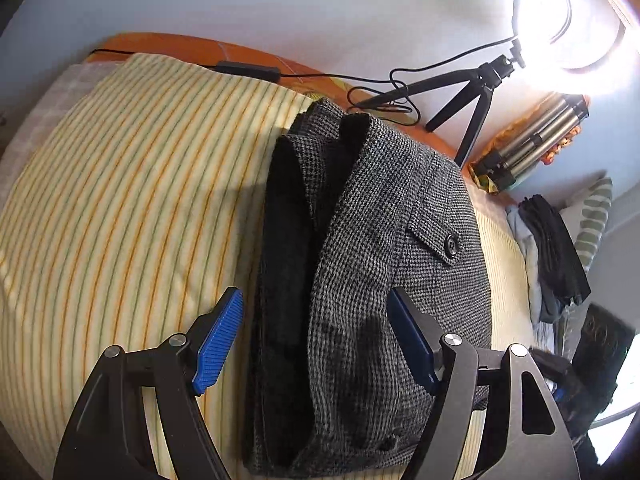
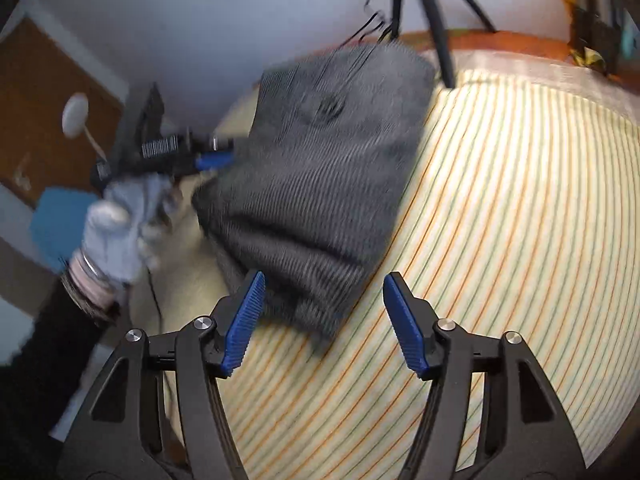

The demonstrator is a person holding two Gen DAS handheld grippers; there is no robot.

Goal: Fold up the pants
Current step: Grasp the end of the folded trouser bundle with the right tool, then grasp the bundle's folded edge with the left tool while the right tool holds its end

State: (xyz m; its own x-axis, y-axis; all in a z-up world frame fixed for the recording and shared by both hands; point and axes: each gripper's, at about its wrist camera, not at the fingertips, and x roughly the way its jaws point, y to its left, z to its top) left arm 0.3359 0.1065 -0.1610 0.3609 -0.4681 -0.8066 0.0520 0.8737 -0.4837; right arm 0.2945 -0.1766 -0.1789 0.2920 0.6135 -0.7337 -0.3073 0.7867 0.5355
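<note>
My left hand-held gripper [image 1: 316, 344] hangs over the pants [image 1: 360, 264], which lie folded into a thick grey houndstooth bundle on the striped bed [image 1: 120, 184]. Its jaws stand released, one blue pad over the sheet to the left of the bundle, the other over the cloth; neither presses in.

Only the left view gives detail: a buttoned pocket flap [image 1: 438, 242], black lining at the bundle's left edge, a lit ring light [image 1: 576, 16] on a small tripod [image 1: 468, 96] at the head of the bed, a folded tripod [image 1: 536, 144] beside it, and a heap of dark clothes [image 1: 556, 256] off to the right.

The right view is smeared by motion. There my right hand-held gripper [image 2: 324, 320] is also released, jaws apart with nothing pressed between them; the near corner of the pants [image 2: 320, 184] lies below the gap. This view alone shows my gloved hand [image 2: 120, 224] gripping the other gripper at the bundle's far side, and a brown door [image 2: 36, 120] behind it.

A striped patch on that far gripper may be a barcode; I can read no writing in either view.
</note>
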